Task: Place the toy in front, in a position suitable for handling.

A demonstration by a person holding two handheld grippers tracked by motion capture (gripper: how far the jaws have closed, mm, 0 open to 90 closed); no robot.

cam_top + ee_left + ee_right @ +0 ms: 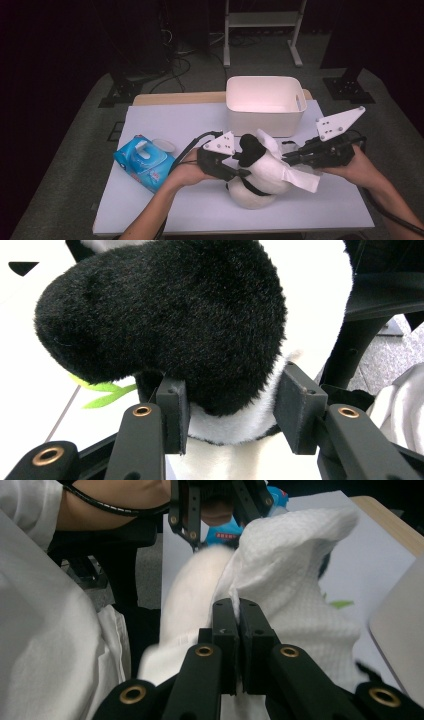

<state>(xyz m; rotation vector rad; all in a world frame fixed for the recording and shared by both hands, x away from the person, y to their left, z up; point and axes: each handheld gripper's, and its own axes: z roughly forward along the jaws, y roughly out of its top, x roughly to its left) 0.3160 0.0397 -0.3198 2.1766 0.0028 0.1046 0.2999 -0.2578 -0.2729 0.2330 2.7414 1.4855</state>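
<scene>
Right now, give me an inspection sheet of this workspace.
Surface: white table, wooden edge at the back.
Job's things: black-and-white plush toy at the front centre; white wipe draped on it.
Clutter: blue wipes pack, lid open, left; white bin at the back.
Grippers: left gripper clamps the toy's black part; right gripper shut on the wipe.
Cables: black cable from the left gripper; more on the floor.
Surroundings: grey carpet, white frame legs, dark room.

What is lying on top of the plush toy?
A white wipe drapes over the plush toy, pinched by the right gripper. What it covers is hidden.
</scene>
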